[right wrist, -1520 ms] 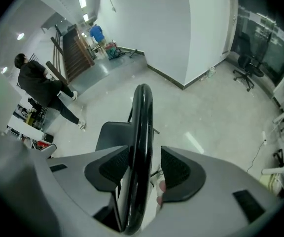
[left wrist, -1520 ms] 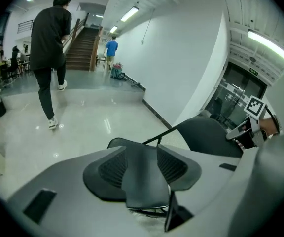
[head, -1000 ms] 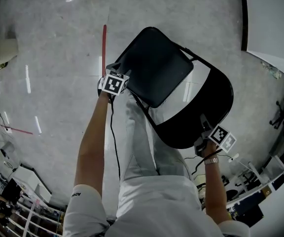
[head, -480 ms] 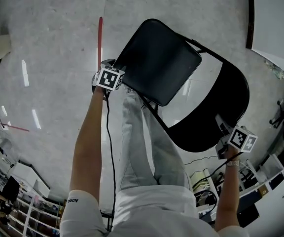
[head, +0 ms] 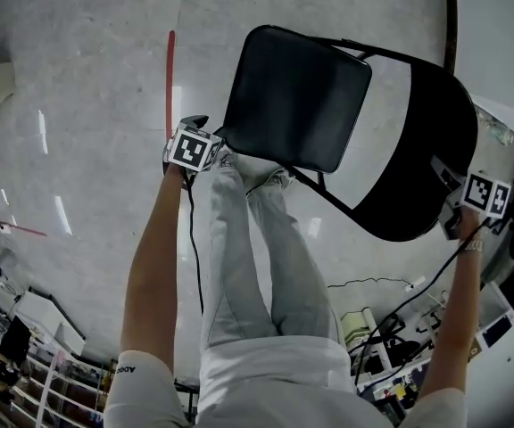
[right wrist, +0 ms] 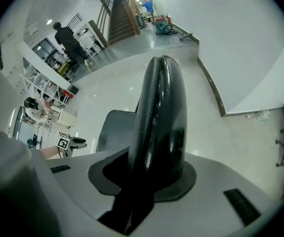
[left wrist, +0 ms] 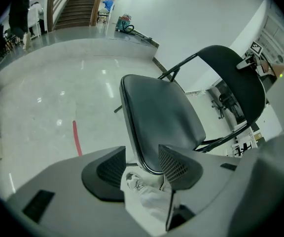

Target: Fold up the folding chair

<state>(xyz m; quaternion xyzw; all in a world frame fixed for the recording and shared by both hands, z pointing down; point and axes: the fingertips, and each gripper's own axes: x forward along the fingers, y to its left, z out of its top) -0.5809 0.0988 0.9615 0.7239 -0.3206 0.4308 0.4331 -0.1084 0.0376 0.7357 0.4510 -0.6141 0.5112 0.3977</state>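
1. The floor [head: 78,87] left of the folding chair [head: 328,123] lay open, crossed only by a red tape line [head: 169,78].
2. An open gap ran between the seat [head: 293,92] and the backrest [head: 435,150], bounded by frame tubes.
3. The person's legs [head: 257,239] blocked passage under the seat's near edge.
4. A white wall [head: 507,25] closed the right side near the backrest.
5. Cables and clutter [head: 382,346] crowded the lower right.

Glossy grey floor [head: 87,52] with red floor line [head: 169,78]; brown staircase [right wrist: 120,23] at far end, beside white wall [left wrist: 206,19]; dark-clothed person [right wrist: 67,37] standing near white shelving [right wrist: 46,90], left of staircase in right gripper view.
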